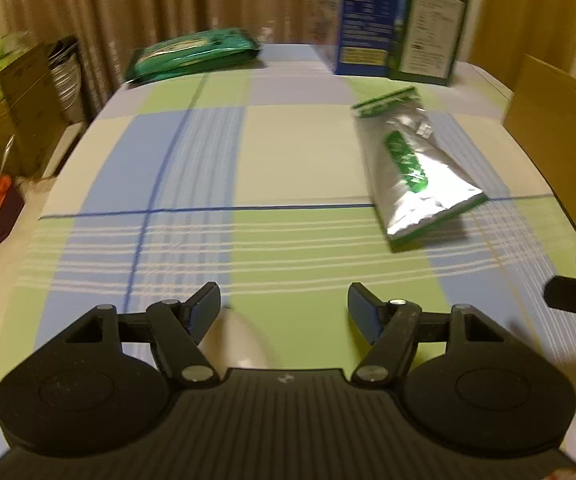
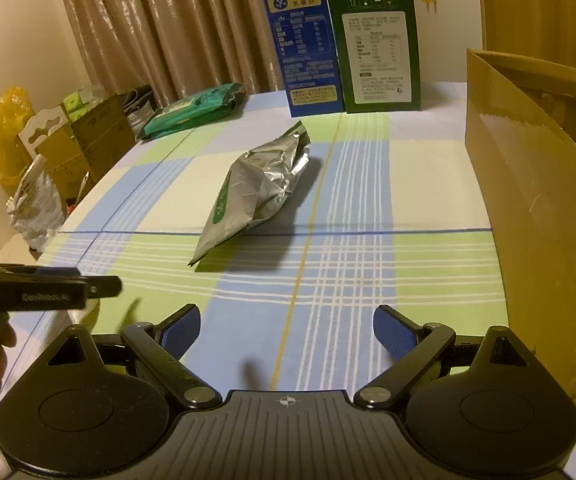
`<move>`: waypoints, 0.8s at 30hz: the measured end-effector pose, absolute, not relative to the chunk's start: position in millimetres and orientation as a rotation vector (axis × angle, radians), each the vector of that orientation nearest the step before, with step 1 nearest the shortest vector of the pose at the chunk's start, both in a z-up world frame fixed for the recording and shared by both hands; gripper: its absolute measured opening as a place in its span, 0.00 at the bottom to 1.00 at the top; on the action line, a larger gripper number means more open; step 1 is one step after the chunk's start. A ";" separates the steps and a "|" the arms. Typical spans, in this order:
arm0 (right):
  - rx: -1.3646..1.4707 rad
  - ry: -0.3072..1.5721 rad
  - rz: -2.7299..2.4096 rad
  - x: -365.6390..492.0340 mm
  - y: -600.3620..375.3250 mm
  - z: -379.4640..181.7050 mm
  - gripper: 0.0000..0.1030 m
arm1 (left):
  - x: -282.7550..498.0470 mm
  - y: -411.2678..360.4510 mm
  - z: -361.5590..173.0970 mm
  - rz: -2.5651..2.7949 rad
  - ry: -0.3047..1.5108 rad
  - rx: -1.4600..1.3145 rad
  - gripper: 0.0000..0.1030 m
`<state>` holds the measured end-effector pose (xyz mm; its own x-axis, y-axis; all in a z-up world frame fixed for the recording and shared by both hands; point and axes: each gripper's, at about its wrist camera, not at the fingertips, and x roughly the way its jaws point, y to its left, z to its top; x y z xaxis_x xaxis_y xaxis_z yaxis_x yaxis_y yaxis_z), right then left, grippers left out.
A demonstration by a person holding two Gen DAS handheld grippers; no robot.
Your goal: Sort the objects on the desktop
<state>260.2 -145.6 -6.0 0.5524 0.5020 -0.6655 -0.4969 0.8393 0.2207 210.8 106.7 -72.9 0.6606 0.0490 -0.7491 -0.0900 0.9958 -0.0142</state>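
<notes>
A silver foil pouch (image 1: 412,164) (image 2: 259,188) with a green label lies on the plaid tablecloth (image 1: 288,152), ahead of both grippers and apart from them. My left gripper (image 1: 283,308) is open with only cloth between its fingers. A pale rounded object (image 1: 235,344), blurred, lies just behind its left finger. My right gripper (image 2: 286,332) is open wide and holds nothing. In the right wrist view the left gripper (image 2: 103,286) shows from the side at the left edge, with a hand behind it. A teal packet (image 1: 195,54) (image 2: 195,110) lies at the far left of the table.
A blue carton (image 1: 368,20) (image 2: 308,40) and a green carton (image 1: 428,28) (image 2: 380,48) stand upright at the table's far edge. A tall brown cardboard box (image 1: 556,128) (image 2: 536,200) lines the right side. Stacked boxes (image 2: 87,132) and bags sit beyond the left edge.
</notes>
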 end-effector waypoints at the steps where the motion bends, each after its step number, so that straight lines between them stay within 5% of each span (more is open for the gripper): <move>1: 0.008 0.789 0.591 260.4 -146.2 -6.2 0.88 | 209.2 111.2 -72.2 0.090 0.843 -0.069 0.64; 8: 0.017 0.791 0.595 261.0 -147.6 -6.3 0.88 | 196.9 134.0 -66.6 0.150 0.847 -0.142 0.64; 16: 0.023 0.793 0.598 259.7 -147.2 -6.7 0.88 | 195.5 120.5 -78.4 0.109 0.919 -0.067 0.34; 24: 0.023 0.793 0.595 259.2 -147.7 -7.2 0.88 | 197.4 101.2 -76.4 -0.077 0.861 -0.077 0.26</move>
<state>259.2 -147.7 -7.2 0.5476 0.5109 -0.6627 -0.4938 0.8367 0.2370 197.4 101.2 -76.4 0.6489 -0.0989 -0.7545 0.0369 0.9944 -0.0986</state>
